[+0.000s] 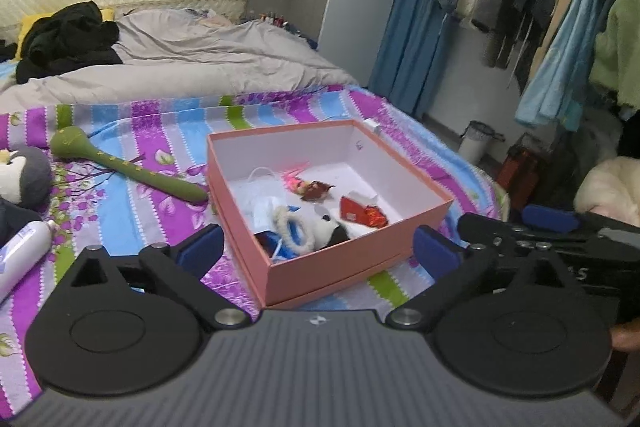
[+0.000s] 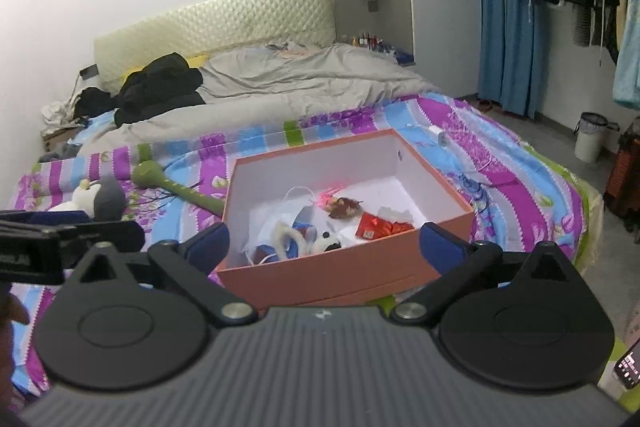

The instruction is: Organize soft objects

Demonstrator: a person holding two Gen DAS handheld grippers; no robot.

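Above the near edge of the bed, your left tongs (image 1: 318, 247) stand wide apart with nothing between the blue pads, and your right tongs (image 2: 324, 245) are spread just as wide and equally empty. Neither touches anything; both hang just short of the pink box (image 1: 344, 259), whose near corner sits between the fingers in each view.

That box is stiff card, square, salmon outside and white inside, resting on the striped bedsheet (image 1: 120, 143) of purple, blue and green. Inside it you have a small black-and-white plush panda (image 1: 330, 227), a fluffy white ring (image 1: 294, 229), a red foil packet (image 1: 362, 213), a brownish wrapper (image 1: 316, 190) and some white masks with loops (image 1: 262, 205); the heap at the near wall is partly hidden by the rim.

Left of the box lies a green felt toy (image 1: 124, 169), round-headed with a long tapering tail whose tip reaches the box wall. Further left a grey and white plush penguin (image 1: 24, 175) is cut off by the frame edge, and a white bottle (image 1: 24, 253) lies near it. Behind, a rumpled grey duvet (image 1: 180, 59) and black clothing (image 1: 68, 39) cover the rest of the bed.
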